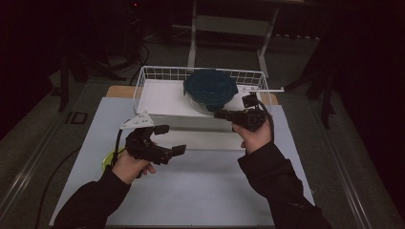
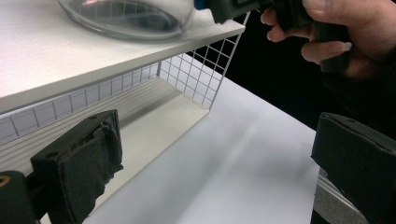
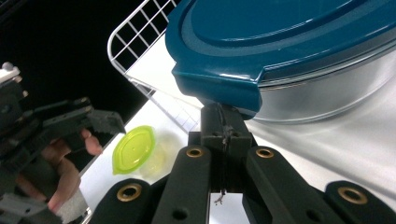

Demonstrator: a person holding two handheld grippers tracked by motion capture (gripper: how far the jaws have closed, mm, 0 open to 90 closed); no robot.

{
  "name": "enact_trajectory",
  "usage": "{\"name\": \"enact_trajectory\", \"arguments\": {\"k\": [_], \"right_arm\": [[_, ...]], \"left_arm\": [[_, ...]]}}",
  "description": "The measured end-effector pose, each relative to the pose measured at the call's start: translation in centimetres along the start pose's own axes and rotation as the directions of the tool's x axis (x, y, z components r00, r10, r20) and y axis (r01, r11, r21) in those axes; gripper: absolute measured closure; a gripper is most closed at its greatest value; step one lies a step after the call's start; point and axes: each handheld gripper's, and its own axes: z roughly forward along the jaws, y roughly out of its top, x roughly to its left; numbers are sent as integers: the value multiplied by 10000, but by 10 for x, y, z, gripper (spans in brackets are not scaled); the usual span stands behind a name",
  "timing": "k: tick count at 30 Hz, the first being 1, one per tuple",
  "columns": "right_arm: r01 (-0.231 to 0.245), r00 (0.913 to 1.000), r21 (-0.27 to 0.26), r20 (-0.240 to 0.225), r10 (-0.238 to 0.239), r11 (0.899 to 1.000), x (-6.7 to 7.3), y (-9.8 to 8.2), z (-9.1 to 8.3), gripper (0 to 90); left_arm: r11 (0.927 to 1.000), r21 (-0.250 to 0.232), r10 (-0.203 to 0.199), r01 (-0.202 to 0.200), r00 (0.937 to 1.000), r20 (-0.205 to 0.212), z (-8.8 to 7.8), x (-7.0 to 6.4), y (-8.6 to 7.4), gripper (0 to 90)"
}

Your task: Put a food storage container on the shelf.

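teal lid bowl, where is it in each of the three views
High view: bowl at top centre, on the white shelf.
Left gripper view: its glass base at the top left edge.
Right gripper view: upper right, above the shut right claw.
Shared landmark: the wire basket.

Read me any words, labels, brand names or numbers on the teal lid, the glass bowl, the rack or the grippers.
None can be read.
Teal lid: raised rings only, no lettering.
Glass bowl: clear, no mark.
White wire rack and its shelf: blank.
Small green-lidded container: no legible print.
Left hand-held gripper, jaws open, and right hand-held gripper, jaws shut under the lid's edge: no labels.
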Motion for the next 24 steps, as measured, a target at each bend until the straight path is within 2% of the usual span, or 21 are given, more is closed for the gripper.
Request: {"name": "enact_trajectory", "arguments": {"k": [9,12,14,18,20,22,24], "right_arm": [[-155,9997,-67,169,156,9999,-5,5,4,897],[-174,9998,56,18,174,9998,-5,2,4,871],[3,10000,126,-74,-2,9999,-3,-2,3,827],[345,9991,15,-242,-345,9994,2,-14,-5,663],[424,9985,-234,-345,-432,9988,3,-21,-11,500],[680,9970,-544,-328,-698,9962,4,-28,-18,402],[713,9955,-937,-554,-767,9930,4,-37,-25,272]], "left_arm": [[9999,101,9,-8,10000,-74,3,0,-4,12],[9999,157,49,-46,9998,-190,2,0,-5,13],[9997,229,74,-69,9997,-233,0,1,-6,13],[9996,254,116,-115,9999,-29,-6,3,-10,14],[9998,175,81,-79,9999,-115,-10,5,-12,20],[9999,138,38,-35,9997,-242,-16,8,-14,32],[9998,216,-46,51,9997,-221,-21,10,-16,32]]}}
